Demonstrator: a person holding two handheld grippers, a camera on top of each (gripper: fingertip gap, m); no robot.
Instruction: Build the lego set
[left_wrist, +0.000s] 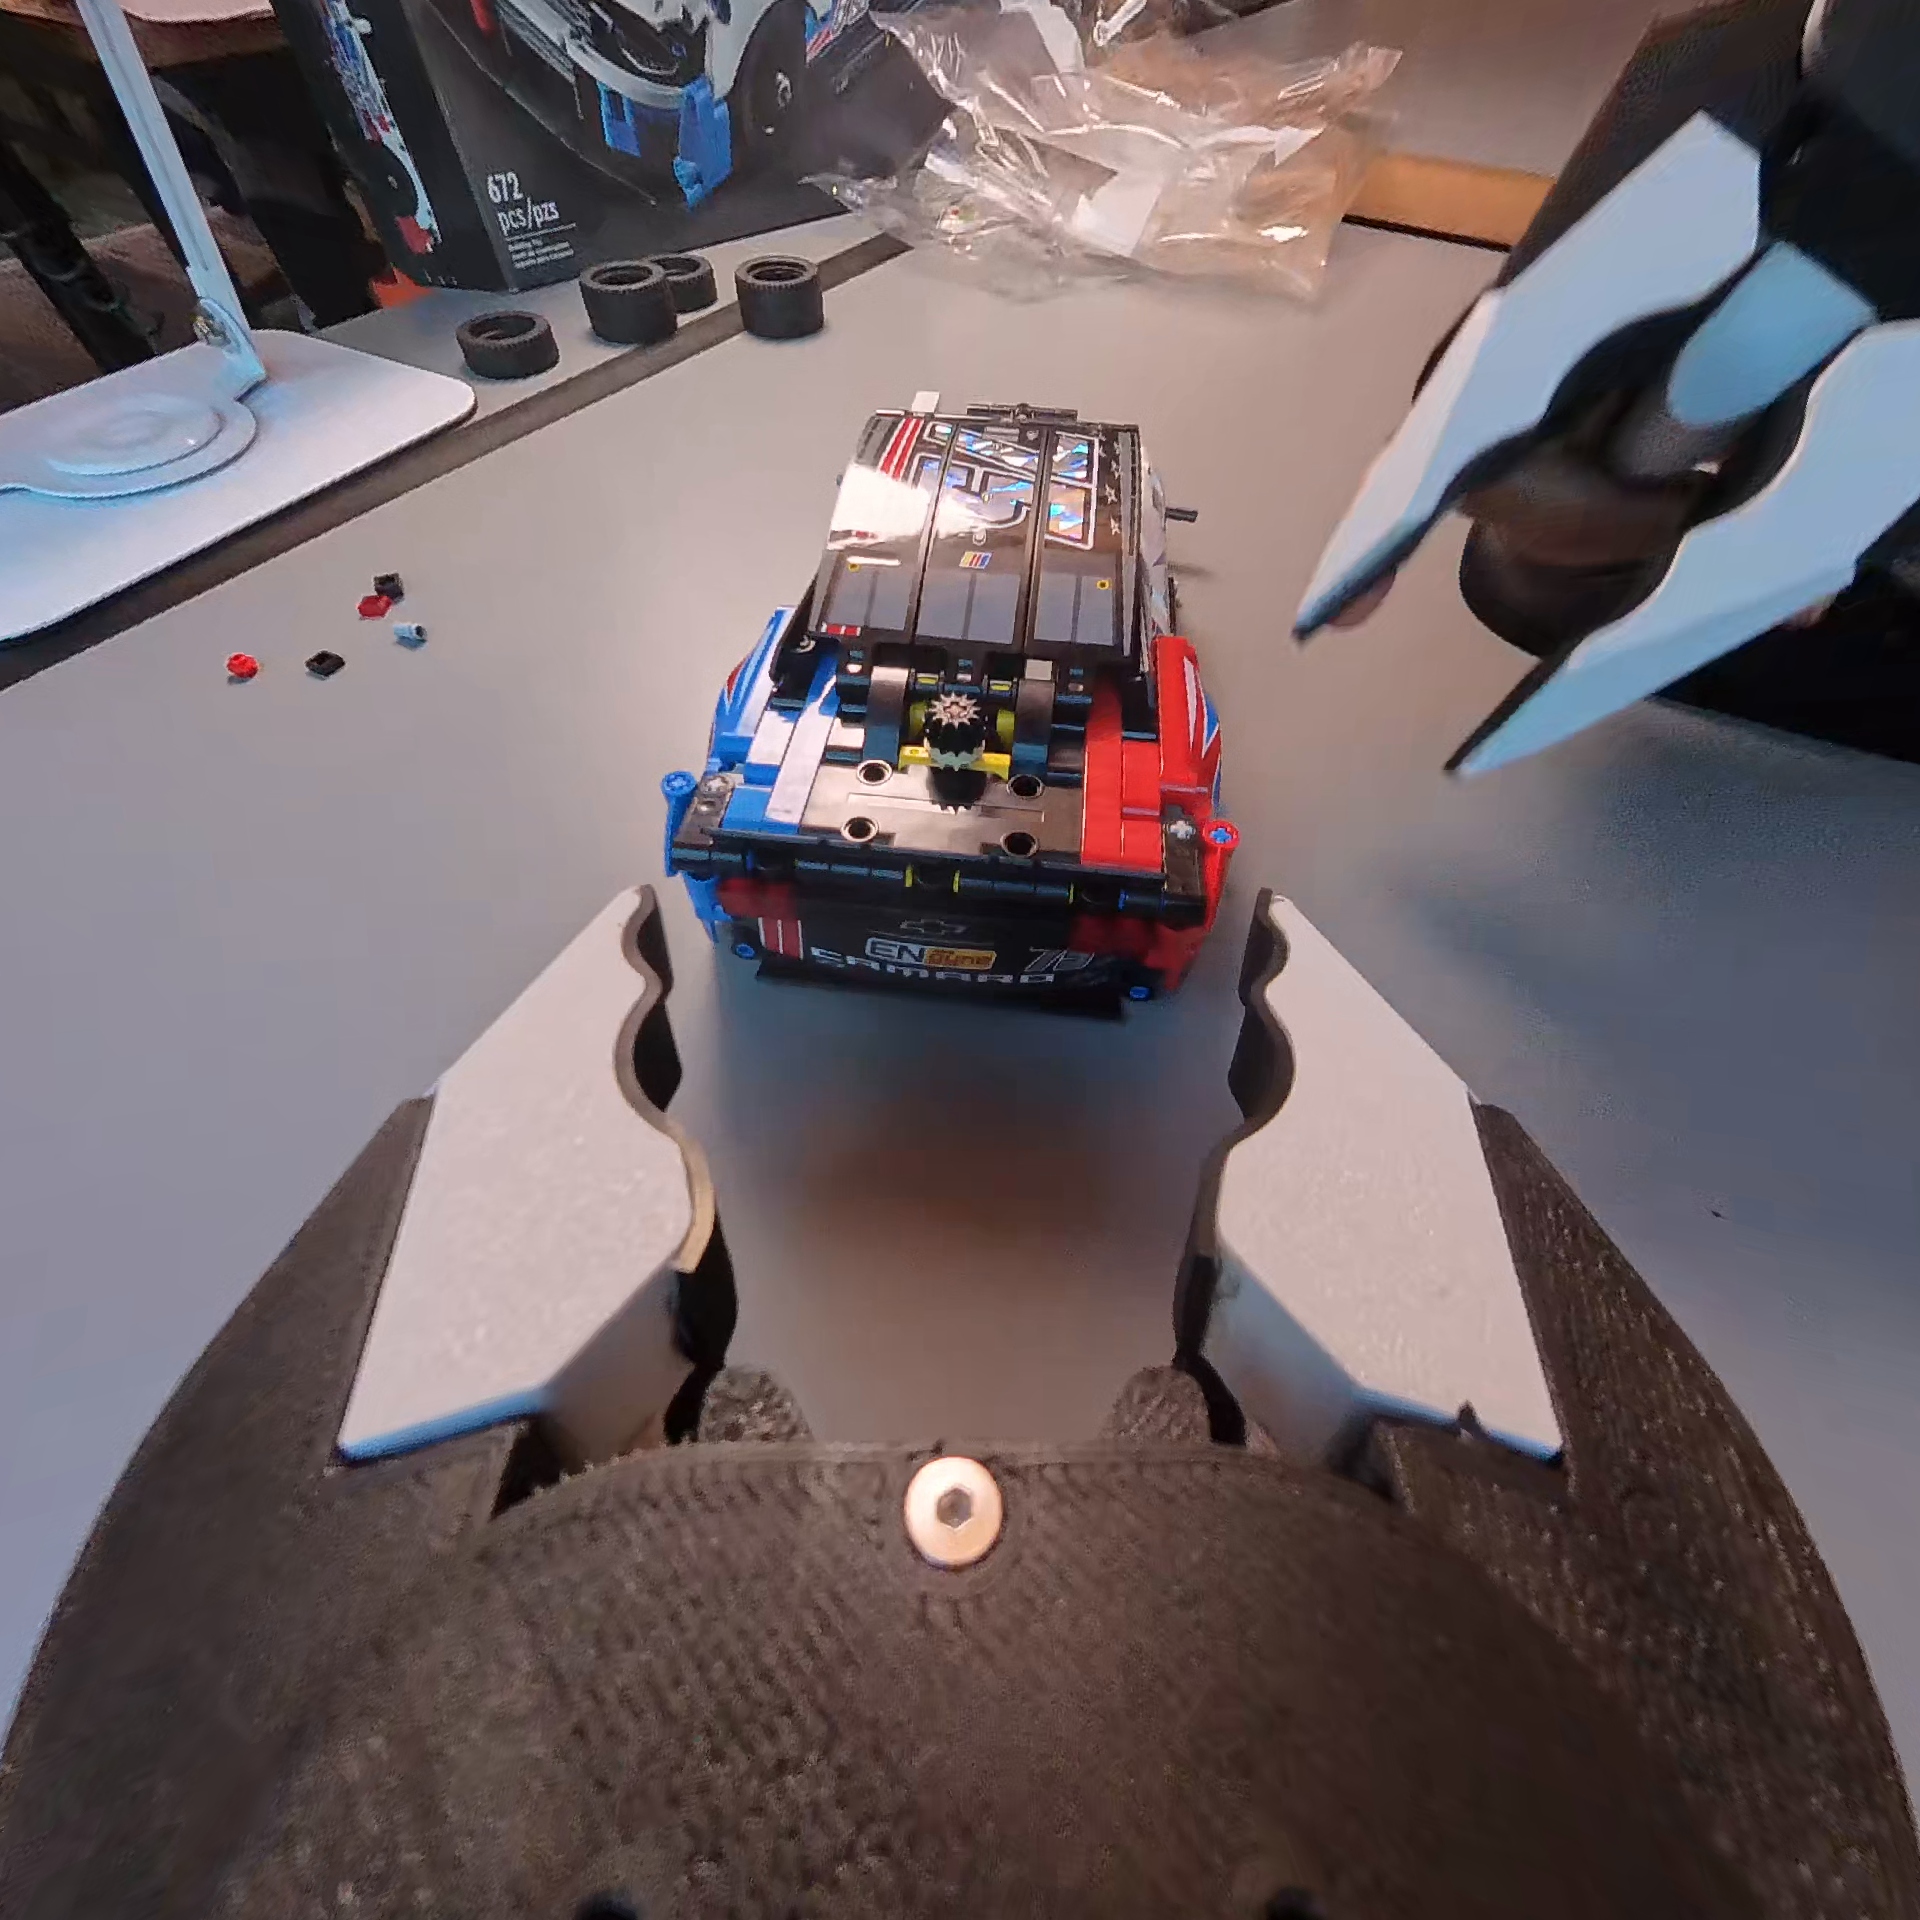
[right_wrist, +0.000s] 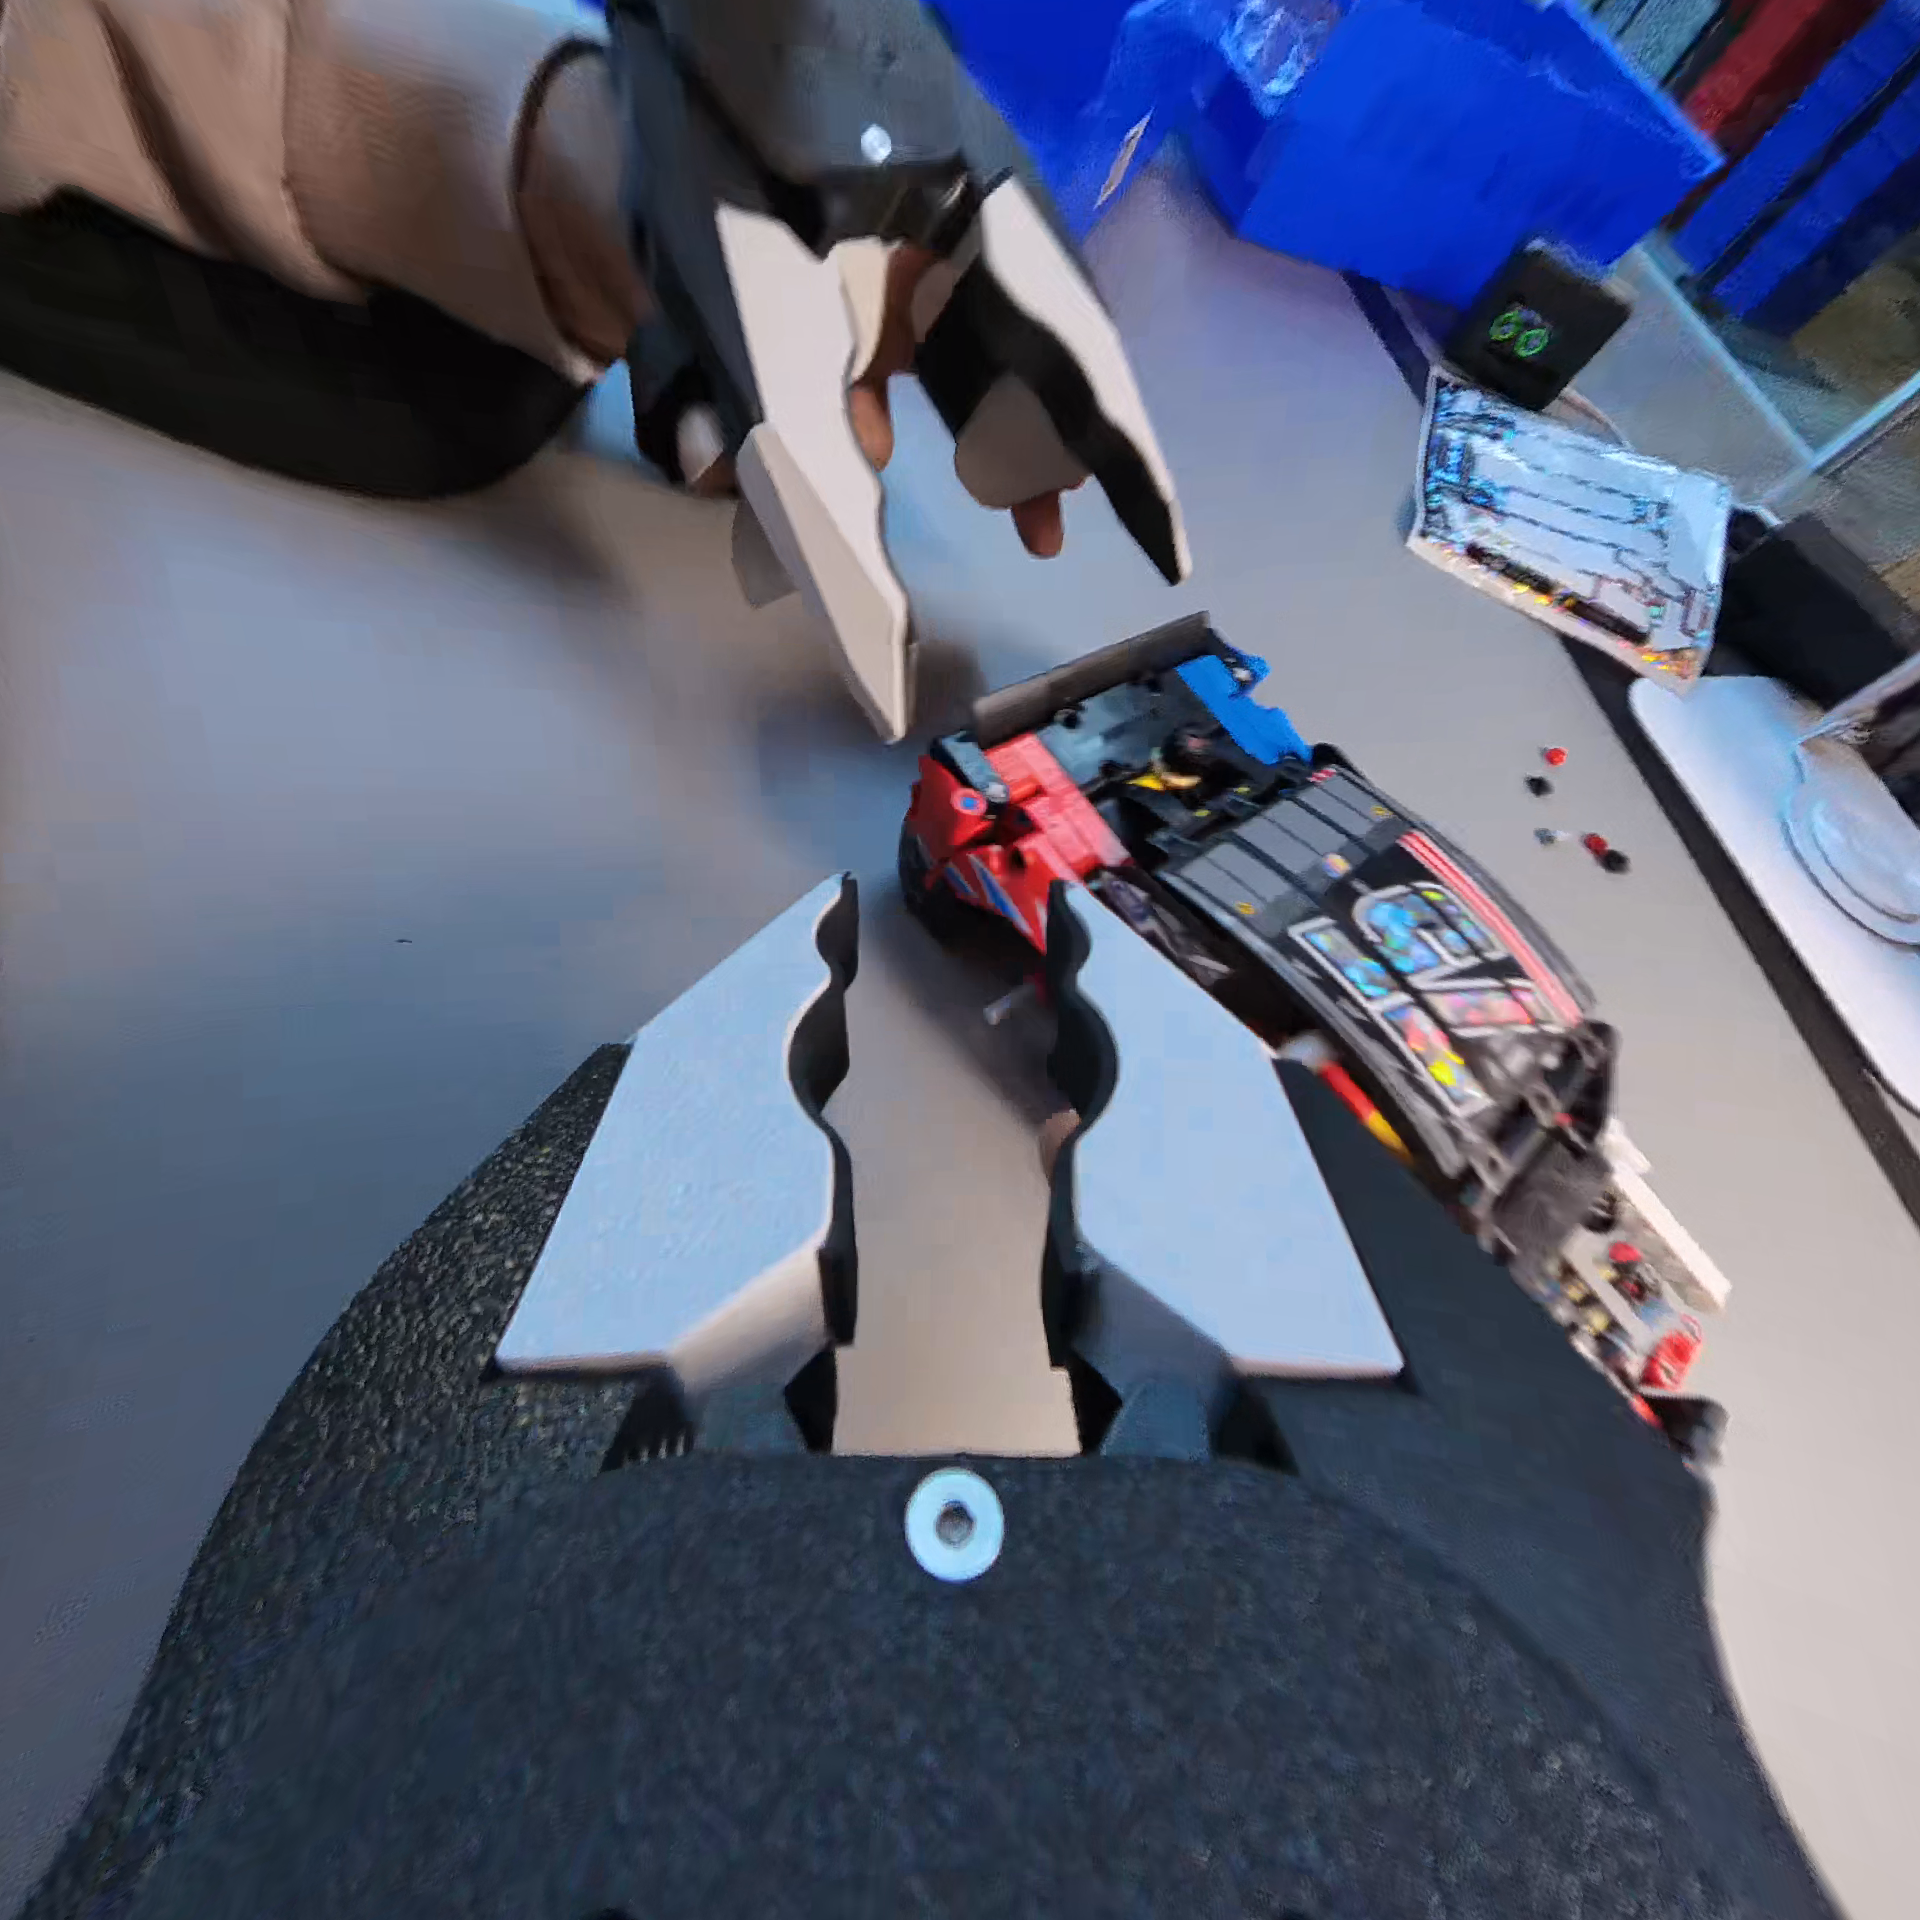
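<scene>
The left wrist view looks from close behind the lego car, along its length toward the box. The right wrist view looks down from the car's red side, very near. Both share the car.

You worked in bright, even light; glare streaked the car's roof. Your right wrist view was motion-blurred, the left sharp. Both bent at the edges.

Glossy plastic lego car, matt grey table, crinkled clear plastic bags, rough black rubber tyres
</scene>
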